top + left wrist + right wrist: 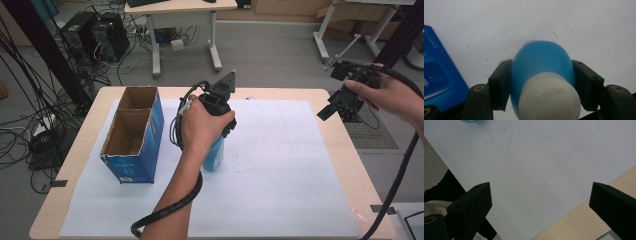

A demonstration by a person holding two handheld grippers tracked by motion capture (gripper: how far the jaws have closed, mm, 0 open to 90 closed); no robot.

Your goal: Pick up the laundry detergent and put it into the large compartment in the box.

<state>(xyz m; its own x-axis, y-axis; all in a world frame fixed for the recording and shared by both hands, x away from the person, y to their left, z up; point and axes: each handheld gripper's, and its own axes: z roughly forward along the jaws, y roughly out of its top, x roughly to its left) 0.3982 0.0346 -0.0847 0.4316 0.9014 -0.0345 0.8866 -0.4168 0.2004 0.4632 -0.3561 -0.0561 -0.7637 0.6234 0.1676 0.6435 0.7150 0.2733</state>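
Note:
A blue bottle (215, 156) with a white cap (550, 100) hangs upright just over the white sheet (280, 165), right of an open blue cardboard box (134, 134). My left gripper (220, 122) is shut on it from above; in the left gripper view both black pads (500, 83) press its blue sides (541, 58) just below the cap. My right gripper (336, 109) is held off the table's right edge, open, with nothing between its wide-set jaws (540, 205), looking down on the sheet (529, 165) and the wooden table edge (576, 220).
The box has two open compartments, both showing bare cardboard inside. Its blue side (439, 75) stands close to the left of the bottle. A wooden table (345, 150) carries the sheet. Cables, computers and a desk stand on the floor beyond.

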